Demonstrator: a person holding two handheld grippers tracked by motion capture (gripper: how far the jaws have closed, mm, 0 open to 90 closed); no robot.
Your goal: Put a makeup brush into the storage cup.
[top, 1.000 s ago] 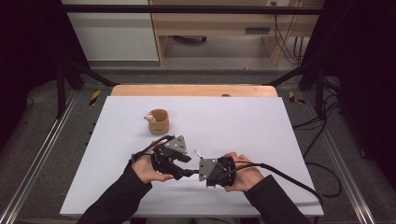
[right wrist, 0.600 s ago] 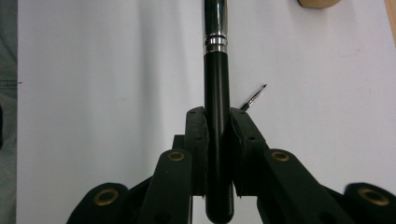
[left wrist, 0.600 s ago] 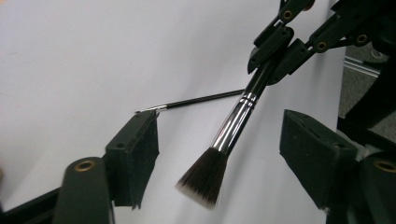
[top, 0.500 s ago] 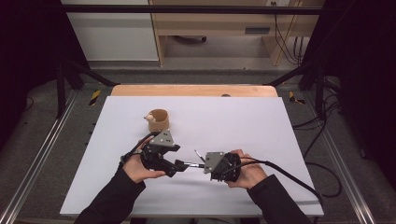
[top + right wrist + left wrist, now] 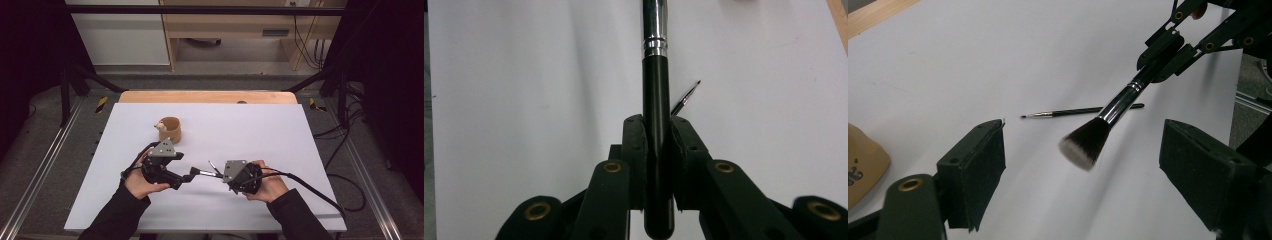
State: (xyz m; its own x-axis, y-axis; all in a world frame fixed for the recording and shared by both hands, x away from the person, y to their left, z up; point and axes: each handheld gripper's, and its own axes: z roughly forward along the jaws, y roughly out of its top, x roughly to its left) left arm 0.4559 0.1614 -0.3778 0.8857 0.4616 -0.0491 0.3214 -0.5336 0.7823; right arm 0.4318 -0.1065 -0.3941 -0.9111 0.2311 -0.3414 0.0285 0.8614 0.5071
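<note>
Glossy black brush handle [image 5: 658, 150], polished metal ferrule [image 5: 1120, 105], soft bristles [image 5: 1084, 145]; matt white tabletop [image 5: 260, 130].

A black-handled makeup brush [image 5: 1108, 122] with chrome ferrule and white-tipped dark bristles hangs tilted above the white counter [image 5: 998, 60]; a thin brush [image 5: 1080, 111] lies flat beneath.

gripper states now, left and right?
Left gripper: open, jaws have just been opening, brush head between them untouched.
Right gripper: shut on the brush handle.
</note>
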